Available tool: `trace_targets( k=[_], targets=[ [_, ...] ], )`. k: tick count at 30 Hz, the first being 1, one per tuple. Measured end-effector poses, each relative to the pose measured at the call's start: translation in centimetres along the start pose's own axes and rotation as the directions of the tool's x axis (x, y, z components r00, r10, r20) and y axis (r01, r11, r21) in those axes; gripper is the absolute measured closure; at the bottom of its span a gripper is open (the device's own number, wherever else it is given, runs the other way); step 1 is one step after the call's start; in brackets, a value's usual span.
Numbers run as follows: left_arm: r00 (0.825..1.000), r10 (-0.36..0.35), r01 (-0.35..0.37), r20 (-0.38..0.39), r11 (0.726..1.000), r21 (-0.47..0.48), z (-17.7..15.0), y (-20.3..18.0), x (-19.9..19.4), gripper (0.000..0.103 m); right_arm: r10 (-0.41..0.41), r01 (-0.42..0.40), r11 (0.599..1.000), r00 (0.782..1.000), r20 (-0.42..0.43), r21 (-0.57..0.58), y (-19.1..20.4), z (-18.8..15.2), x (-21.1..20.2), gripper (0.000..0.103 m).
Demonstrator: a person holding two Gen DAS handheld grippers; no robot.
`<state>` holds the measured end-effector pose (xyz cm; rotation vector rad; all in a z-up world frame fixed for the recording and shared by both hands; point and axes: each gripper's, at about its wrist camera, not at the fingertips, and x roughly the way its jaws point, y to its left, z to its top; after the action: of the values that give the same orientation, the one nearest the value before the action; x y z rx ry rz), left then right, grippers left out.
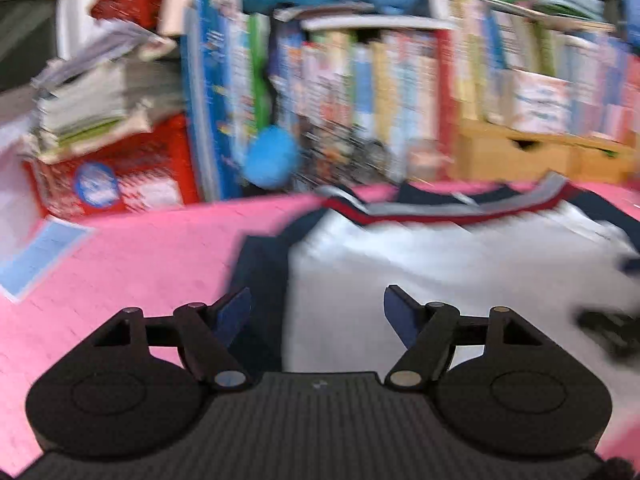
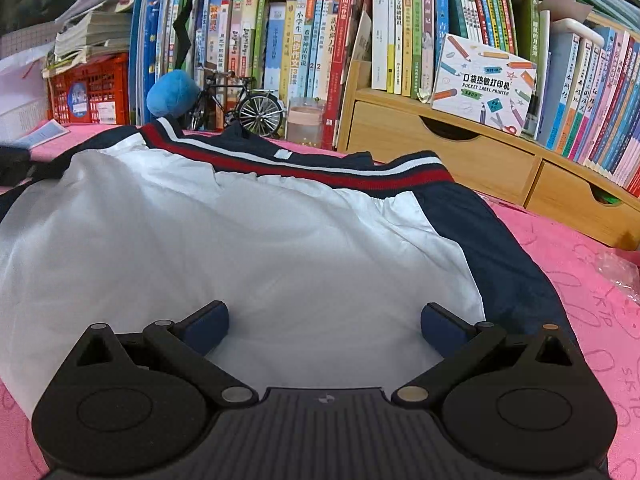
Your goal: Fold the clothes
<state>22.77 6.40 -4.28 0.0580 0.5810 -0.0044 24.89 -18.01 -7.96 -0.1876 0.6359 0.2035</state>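
Note:
A white jacket with navy sides and a red, white and navy striped band lies spread on the pink mat. In the blurred left wrist view, my left gripper hangs open over the jacket's left edge, where the navy side meets the white panel, with nothing between its pads. In the right wrist view, my right gripper stands open above the near white panel, its jaws wide apart and empty. A dark blurred shape at the jacket's far left is probably the left gripper.
Behind the mat stands a packed bookshelf with wooden drawers on the right. A red crate under stacked papers, a blue plush ball, a model bicycle and a clear jar line the back. Crinkled plastic lies right.

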Motion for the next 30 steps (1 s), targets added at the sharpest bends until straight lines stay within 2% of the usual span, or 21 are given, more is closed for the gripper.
trace_targets(
  k=[2,4,8,10,12,13,15,17,30],
  targets=[
    [0.997,-0.061,0.06,-0.037,0.998,-0.01,-1.3,-0.1,-0.9,0.028,0.0,0.0,1.0,1.0,0.0,0.0,0.0,0.0,0.0,0.0],
    [0.996,-0.067,0.065,-0.063,0.997,-0.034,-2.7,0.6,-1.4,0.028,0.0,0.0,1.0,1.0,0.0,0.0,0.0,0.0,0.0,0.0],
    [0.997,0.042,-0.043,-0.058,0.999,-0.006,-4.1,2.5,-1.5,0.031,0.0,0.0,1.0,1.0,0.0,0.0,-0.1,0.0,0.0,0.0],
    [0.993,0.101,-0.104,-0.069,0.994,-0.034,-4.1,3.6,-1.6,0.032,0.0,0.0,1.0,1.0,-0.001,0.001,0.0,0.0,0.0,0.0],
    [0.98,0.179,-0.186,-0.091,0.979,-0.085,-4.1,5.2,-1.4,0.027,-0.001,0.001,1.0,1.0,-0.001,0.001,0.0,0.0,0.0,0.0],
    [0.976,0.19,-0.203,-0.105,0.972,-0.121,-4.1,6.1,-1.3,0.026,-0.001,0.001,1.0,1.0,-0.001,0.001,0.0,0.0,0.0,0.0],
    [0.98,0.164,-0.181,-0.111,0.97,-0.164,-4.4,7.3,-1.6,0.026,0.0,0.0,1.0,1.0,-0.001,0.001,0.0,0.0,0.0,0.0],
    [0.979,0.177,-0.189,-0.099,0.973,-0.135,-4.6,7.2,-2.0,0.026,0.0,0.0,1.0,1.0,-0.001,0.001,0.0,0.0,0.0,0.0],
    [0.98,0.168,-0.184,-0.108,0.969,-0.162,-4.9,7.6,-2.3,0.021,-0.001,0.001,1.0,1.0,-0.002,0.003,0.0,0.1,-0.1,0.0]
  ],
)
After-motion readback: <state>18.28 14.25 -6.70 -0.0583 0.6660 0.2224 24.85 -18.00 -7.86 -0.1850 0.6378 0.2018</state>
